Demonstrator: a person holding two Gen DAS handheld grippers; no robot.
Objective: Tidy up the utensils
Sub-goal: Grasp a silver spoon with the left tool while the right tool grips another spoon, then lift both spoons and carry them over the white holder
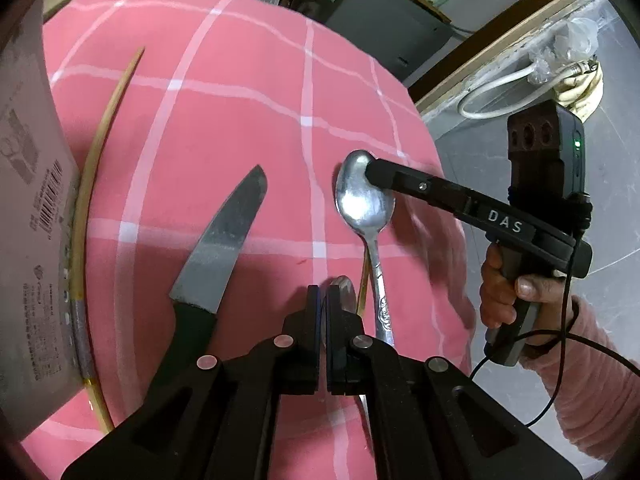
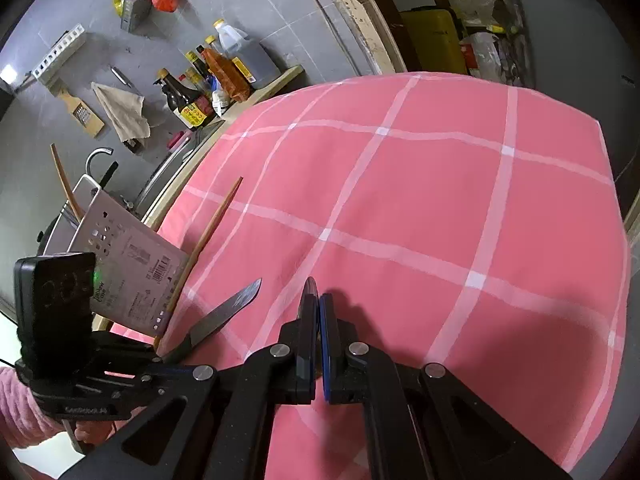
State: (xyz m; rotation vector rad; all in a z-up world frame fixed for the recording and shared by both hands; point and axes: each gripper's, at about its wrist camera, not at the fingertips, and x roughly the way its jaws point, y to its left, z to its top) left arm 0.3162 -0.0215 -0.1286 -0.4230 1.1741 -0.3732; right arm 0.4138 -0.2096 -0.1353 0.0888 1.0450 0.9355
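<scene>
A silver spoon [image 1: 366,208] with a patterned handle is over the pink checked cloth [image 1: 248,92]. My right gripper [image 1: 370,168] comes in from the right and is shut on the tip of its bowl. In the right wrist view the bowl's thin edge [image 2: 310,290] sticks out between the shut fingers of the right gripper [image 2: 318,308]. My left gripper [image 1: 323,300] is shut just short of the spoon's handle. A round metal piece [image 1: 345,292] shows behind its right finger, not between the pads. A black-handled knife [image 1: 224,248] [image 2: 230,306] lies to the left.
A chopstick [image 1: 108,120] [image 2: 212,236] lies by a printed card [image 1: 32,240] [image 2: 132,276] against a perforated metal holder [image 1: 76,304]. Another thin stick [image 1: 364,280] lies beside the spoon handle. Sauce bottles [image 2: 208,76] stand beyond the table. The cloth's edge [image 1: 432,152] drops off at the right.
</scene>
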